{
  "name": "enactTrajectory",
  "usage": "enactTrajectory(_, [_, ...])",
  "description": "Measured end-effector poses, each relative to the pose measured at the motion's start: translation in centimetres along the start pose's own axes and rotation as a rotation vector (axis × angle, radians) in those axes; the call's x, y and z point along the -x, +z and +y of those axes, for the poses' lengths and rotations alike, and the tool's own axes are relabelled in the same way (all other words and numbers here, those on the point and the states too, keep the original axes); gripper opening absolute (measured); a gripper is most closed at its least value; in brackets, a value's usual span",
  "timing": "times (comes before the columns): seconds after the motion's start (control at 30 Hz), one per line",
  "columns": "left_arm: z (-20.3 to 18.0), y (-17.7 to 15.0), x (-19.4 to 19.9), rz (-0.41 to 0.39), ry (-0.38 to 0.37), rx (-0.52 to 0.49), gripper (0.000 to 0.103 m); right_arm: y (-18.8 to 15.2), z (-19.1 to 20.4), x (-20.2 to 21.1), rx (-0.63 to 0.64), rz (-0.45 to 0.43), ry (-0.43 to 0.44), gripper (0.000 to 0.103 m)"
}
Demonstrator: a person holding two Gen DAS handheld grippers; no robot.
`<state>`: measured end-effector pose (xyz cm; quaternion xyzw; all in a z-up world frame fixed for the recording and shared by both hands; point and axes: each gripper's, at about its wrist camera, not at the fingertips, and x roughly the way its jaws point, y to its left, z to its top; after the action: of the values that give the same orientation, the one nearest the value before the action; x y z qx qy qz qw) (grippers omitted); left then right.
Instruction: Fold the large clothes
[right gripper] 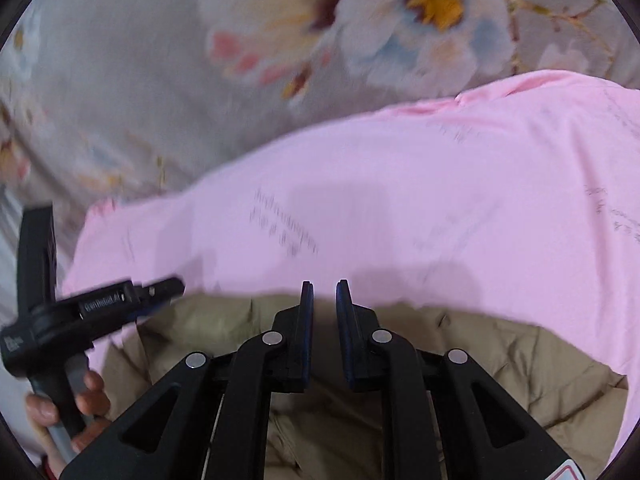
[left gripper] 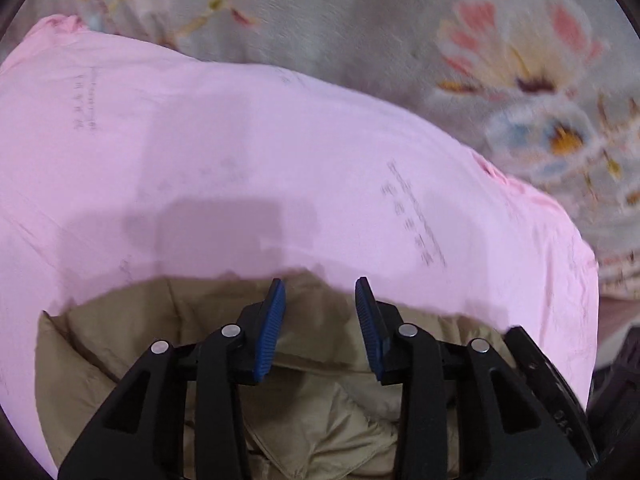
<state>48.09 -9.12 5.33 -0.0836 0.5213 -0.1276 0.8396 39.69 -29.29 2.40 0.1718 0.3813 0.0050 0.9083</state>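
Observation:
A large pink garment (left gripper: pixel 248 152) with faint printed text lies spread on a floral bedsheet; it also fills the right wrist view (right gripper: pixel 420 208). A beige garment (left gripper: pixel 312 392) lies under its near edge, also seen in the right wrist view (right gripper: pixel 500 360). My left gripper (left gripper: pixel 320 284) is open and empty, its blue pads just above the pink edge over the beige cloth. My right gripper (right gripper: pixel 325 286) hovers at the same edge with a narrow gap between its fingers and nothing in it. The left gripper also shows in the right wrist view (right gripper: pixel 168 286), held by a hand.
The grey floral bedsheet (left gripper: pixel 400 24) spreads beyond the garments, also in the right wrist view (right gripper: pixel 120 80). The person's hand (right gripper: pixel 80 408) grips the left tool's handle at lower left. The right tool's black body (left gripper: pixel 552 384) sits at the lower right of the left wrist view.

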Motion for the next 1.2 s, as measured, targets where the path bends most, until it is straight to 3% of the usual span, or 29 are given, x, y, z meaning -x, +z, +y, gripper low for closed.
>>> enactTrajectory(0.1, [-1.0, -3.0, 0.1, -0.008, 0.092, -0.169, 0.028, -2.5, 0.6, 0.5, 0.131, 0.010, -0.105, 0.013])
enactTrajectory(0.17, [-0.7, -4.3, -0.2, 0.002, 0.125, -0.209, 0.022, -3.5, 0.1, 0.6, 0.155, 0.000, -0.172, 0.003])
enactTrajectory(0.23, [-0.1, -5.0, -0.6, -0.004, 0.145, -0.226, 0.020, -4.0, -0.9, 0.6, 0.146, -0.014, -0.215, 0.001])
enactTrajectory(0.57, [-0.9, -7.6, -1.4, -0.155, 0.242, -0.297, 0.020, -5.2, -2.9, -0.7, 0.090, -0.013, -0.184, 0.000])
enactTrajectory(1.2, [-1.4, -7.6, -2.1, -0.179, 0.281, -0.320, 0.020, -5.2, -3.3, -1.0, 0.066, 0.001, -0.156, 0.000])
